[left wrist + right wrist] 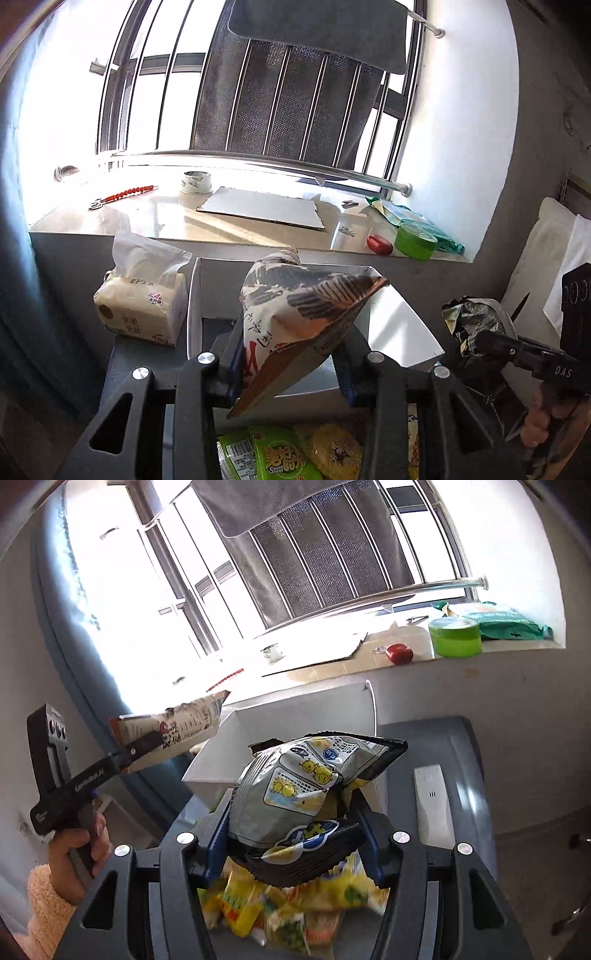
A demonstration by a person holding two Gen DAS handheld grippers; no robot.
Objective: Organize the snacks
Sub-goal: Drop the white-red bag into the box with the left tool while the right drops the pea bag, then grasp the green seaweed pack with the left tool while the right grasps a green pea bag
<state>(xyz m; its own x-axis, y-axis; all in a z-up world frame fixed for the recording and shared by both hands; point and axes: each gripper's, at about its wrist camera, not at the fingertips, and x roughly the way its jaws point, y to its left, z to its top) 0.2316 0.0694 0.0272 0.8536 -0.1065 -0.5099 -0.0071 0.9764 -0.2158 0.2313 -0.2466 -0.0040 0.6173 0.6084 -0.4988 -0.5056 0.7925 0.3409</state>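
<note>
The left gripper (288, 354) is clamped on an orange-and-white snack bag (295, 314), held above the white box (399, 325). The right gripper (291, 834) is clamped on a silver-and-yellow snack bag (295, 790), with loose snack packets (280, 912) lying below both.

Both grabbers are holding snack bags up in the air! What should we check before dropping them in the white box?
1. Left gripper shut on the white and orange snack bag: ok.
2. Right gripper shut on the silver and yellow snack bag: ok.
3. White box open at the top: ok.
4. Room inside the box: cannot tell, the bags hide its inside.
5. Tissue pack beside the box, not in the way: ok.
6. More snack packets lying below, left to sort: ok, they are there.
</note>
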